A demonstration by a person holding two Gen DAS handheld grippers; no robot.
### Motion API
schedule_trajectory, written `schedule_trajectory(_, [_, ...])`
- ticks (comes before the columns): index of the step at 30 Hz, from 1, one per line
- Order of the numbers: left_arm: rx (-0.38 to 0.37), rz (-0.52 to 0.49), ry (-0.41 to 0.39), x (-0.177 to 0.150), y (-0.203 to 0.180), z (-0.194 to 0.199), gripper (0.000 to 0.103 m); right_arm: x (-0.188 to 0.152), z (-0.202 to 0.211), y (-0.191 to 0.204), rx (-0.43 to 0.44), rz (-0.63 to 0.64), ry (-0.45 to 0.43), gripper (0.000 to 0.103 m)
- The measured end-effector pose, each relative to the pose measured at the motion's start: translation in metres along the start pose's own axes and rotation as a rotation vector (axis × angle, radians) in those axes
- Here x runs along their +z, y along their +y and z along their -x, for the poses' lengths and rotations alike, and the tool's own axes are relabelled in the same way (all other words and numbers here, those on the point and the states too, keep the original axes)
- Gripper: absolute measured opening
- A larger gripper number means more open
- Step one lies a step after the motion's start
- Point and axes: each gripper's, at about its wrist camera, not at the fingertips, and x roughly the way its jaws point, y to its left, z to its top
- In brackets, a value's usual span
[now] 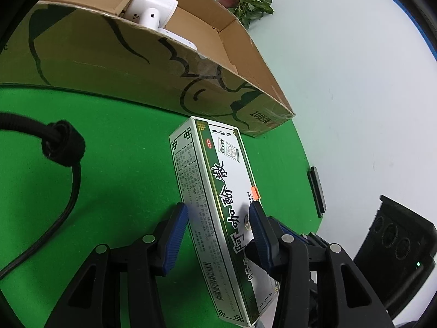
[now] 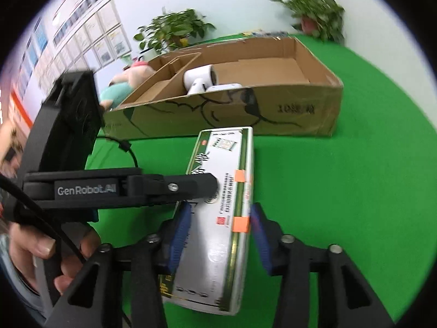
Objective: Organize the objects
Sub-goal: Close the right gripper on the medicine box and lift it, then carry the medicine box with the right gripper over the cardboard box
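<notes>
- Far left in the right wrist view, a hand [image 2: 52,248] grips the handle of the left gripper [image 2: 215,188], which reaches in sideways across the green cloth [image 2: 341,191].
- Black cable [image 1: 62,191] loops over the cloth on the left in the left wrist view.
- Carton [image 1: 153,63] sits at the back of the cloth, open on top, with a white gadget [image 1: 151,8] lying inside next to a cardboard divider. A plush toy [image 2: 120,87] is just behind its left end.
- Box [image 1: 215,205], the white and green medicine one, sits in the middle just in front of the carton, not touching it as far as I can see. Orange tape tabs along one edge.
- Left gripper [image 1: 218,218] is clamped on the box, blue pads [image 1: 177,235] pressed on opposite faces.
- Right gripper [image 2: 218,232] has the near end of the same box between its fingers. Its left pad [image 2: 179,235] looks tight against it, but the other side is blurry, so I can't say if it's really gripping.
- Plants [image 2: 314,11] stand at the back, right of center.
</notes>
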Motion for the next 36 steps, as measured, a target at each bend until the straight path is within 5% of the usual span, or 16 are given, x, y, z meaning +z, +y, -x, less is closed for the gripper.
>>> schedule_trajectory(3, [0.005, -0.003, 0.002, 0.0, -0.001, -0.002, 0.044, 0.001, -0.001, 0.001, -0.003, -0.002, 0.003, 0.043])
schedule_trajectory(8, [-0.001, -0.003, 0.011, 0.001, -0.002, -0.006, 0.044, 0.0, -0.008, 0.016, -0.036, 0.048, 0.015, 0.065])
schedule_trajectory(19, [-0.023, -0.006, 0.028, 0.001, -0.001, -0.013, 0.044, -0.008, -0.019, 0.037, -0.178, 0.187, 0.028, 0.064])
schedule_trajectory(29, [-0.04, 0.004, 0.021, -0.002, -0.003, -0.019, 0.052, 0.0, -0.015, 0.006, -0.006, -0.033, 0.041, 0.064])
schedule_trajectory(36, [-0.044, -0.009, 0.023, -0.008, -0.011, -0.021, 0.046, -0.001, -0.013, 0.004, 0.037, -0.072, 0.043, 0.063])
